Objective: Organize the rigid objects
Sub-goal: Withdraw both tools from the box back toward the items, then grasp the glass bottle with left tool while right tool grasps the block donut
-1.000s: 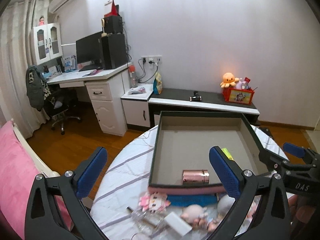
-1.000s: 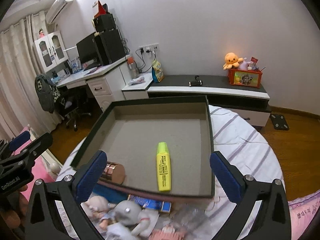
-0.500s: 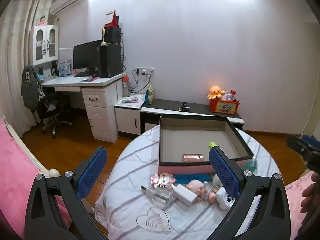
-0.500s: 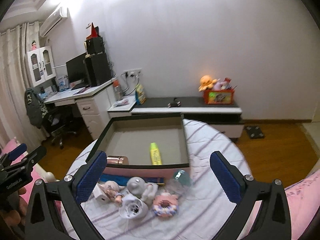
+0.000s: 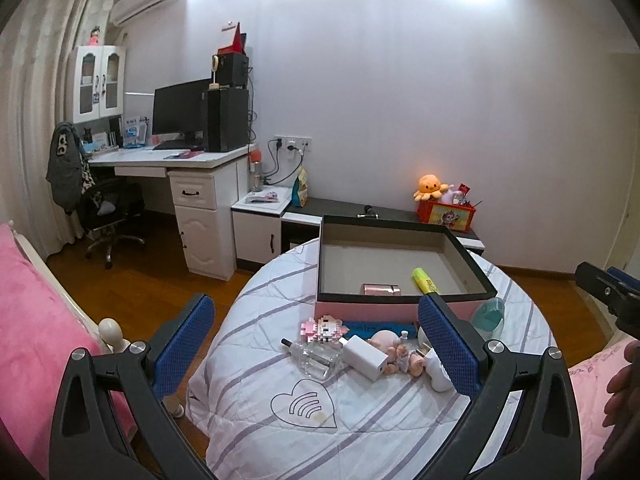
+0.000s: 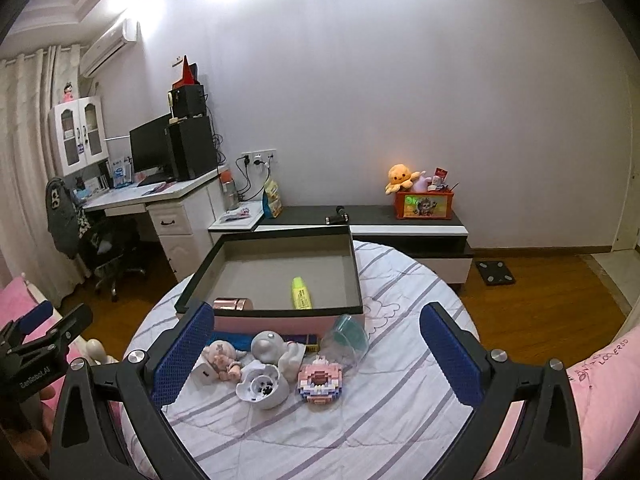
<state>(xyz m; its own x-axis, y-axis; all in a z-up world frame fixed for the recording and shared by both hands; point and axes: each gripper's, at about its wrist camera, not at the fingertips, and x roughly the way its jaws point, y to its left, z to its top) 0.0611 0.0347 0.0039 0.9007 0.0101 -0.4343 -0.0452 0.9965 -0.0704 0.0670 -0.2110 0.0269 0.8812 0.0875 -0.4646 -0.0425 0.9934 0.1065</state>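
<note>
Left gripper (image 5: 316, 332) spread wide, nothing btwn its blue pads; same for right gripper (image 6: 316, 340), released & empty. Both sit low in frame, above the striped round bed cover (image 6: 400, 380).

Box (image 5: 404, 308), pink-sided w/ dark rim, sits mid-frame. Inside: yellow highlighter (image 6: 302, 293) near centre of floor, rose-gold cylinder (image 6: 233, 304) by front wall, lower left.

In front of box, bottom-centre, loose items close together: glass bottle (image 5: 312, 357), white charger (image 5: 365, 360), pixel-block figure (image 5: 325, 327), small doll (image 6: 222, 356), block donut (image 6: 319, 381), teal clear cup (image 6: 347, 336) on its side.
</note>
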